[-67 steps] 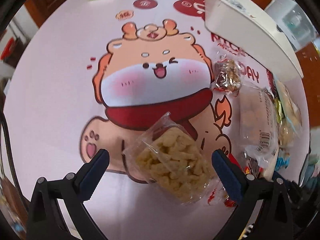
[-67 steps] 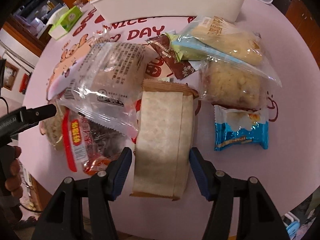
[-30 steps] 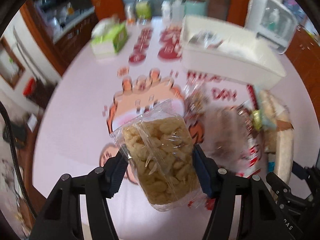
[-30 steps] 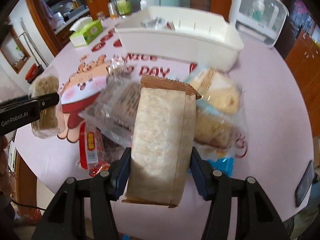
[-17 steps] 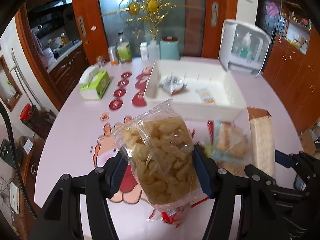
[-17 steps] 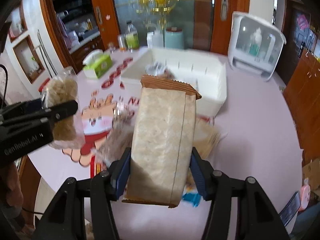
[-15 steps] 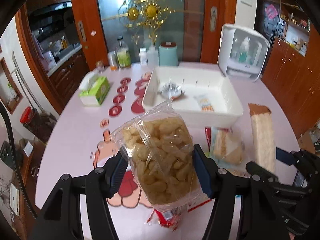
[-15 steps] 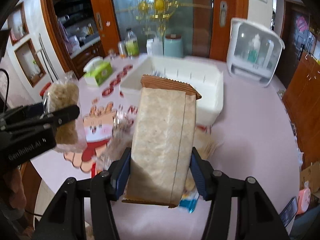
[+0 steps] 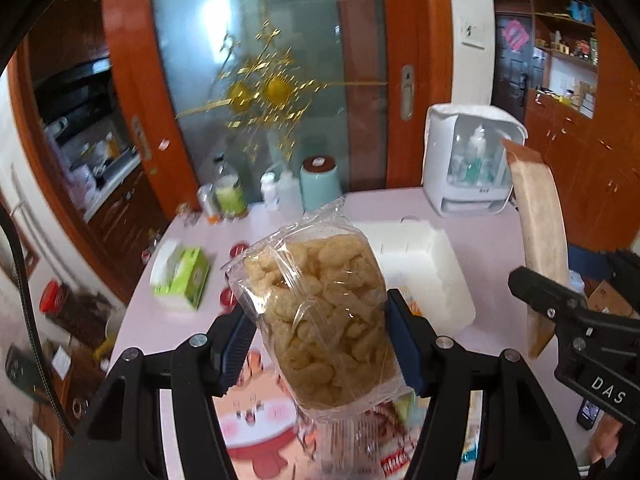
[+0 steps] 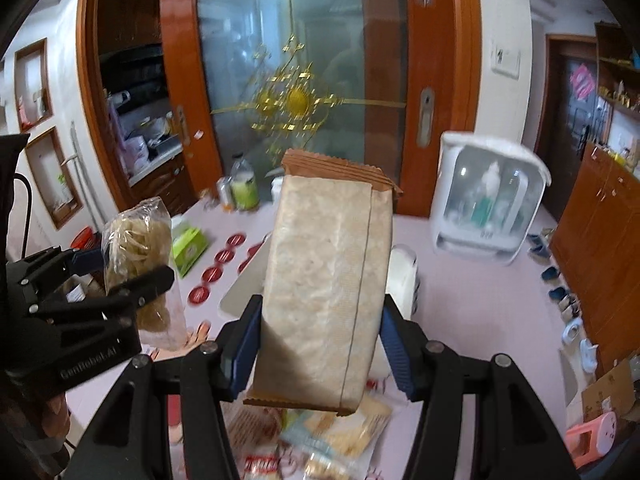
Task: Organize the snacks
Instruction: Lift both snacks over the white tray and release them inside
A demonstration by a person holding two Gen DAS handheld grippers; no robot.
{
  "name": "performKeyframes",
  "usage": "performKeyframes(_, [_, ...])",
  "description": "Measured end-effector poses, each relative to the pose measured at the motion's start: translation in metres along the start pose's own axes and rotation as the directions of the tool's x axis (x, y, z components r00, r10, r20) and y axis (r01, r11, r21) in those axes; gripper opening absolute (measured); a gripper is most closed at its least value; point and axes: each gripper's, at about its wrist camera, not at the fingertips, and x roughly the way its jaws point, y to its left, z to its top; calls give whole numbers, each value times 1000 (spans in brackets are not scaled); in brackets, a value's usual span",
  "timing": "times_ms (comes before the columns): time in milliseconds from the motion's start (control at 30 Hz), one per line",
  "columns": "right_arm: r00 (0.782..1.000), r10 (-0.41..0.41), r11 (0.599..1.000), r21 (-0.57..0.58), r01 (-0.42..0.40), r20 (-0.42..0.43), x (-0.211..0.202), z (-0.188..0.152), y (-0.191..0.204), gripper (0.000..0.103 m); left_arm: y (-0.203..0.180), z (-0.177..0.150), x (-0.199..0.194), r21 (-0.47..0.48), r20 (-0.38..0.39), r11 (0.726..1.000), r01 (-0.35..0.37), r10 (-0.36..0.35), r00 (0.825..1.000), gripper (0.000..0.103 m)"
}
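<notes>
Carrying two snacks at once, we have the left claw pinching a clear bag of puffs and the right claw pinching a tall brown packet, both held up above the pink surface. We judge this the carry step; next we need to bring both over the white bin beyond and let go inside it. The loose snacks below are blurred, and the packets hide most of the bin's inside.
</notes>
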Motion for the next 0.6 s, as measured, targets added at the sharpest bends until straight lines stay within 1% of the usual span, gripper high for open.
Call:
performKeyframes(100, [1000, -14, 1000, 14, 14, 13, 12, 20, -4, 57, -3, 21, 16, 28, 19, 1000, 6, -7, 1000, 62])
performKeyframes(233, [999, -41, 999, 34, 40, 3, 34, 34, -8, 57, -4, 34, 46, 37, -2, 999, 26, -26, 1000, 62])
performKeyframes(333, [999, -47, 998, 47, 48, -21, 53, 41, -9, 57, -2, 37, 66, 35, -21, 999, 33, -32, 999, 62])
performKeyframes(400, [997, -65, 997, 46, 67, -34, 64, 45, -8, 57, 0, 36, 79, 29, -39, 999, 43, -42, 998, 62])
performKeyframes(600, [993, -87, 993, 68, 93, -81, 94, 49, -10, 57, 8, 34, 114, 16, -77, 999, 52, -51, 996, 62])
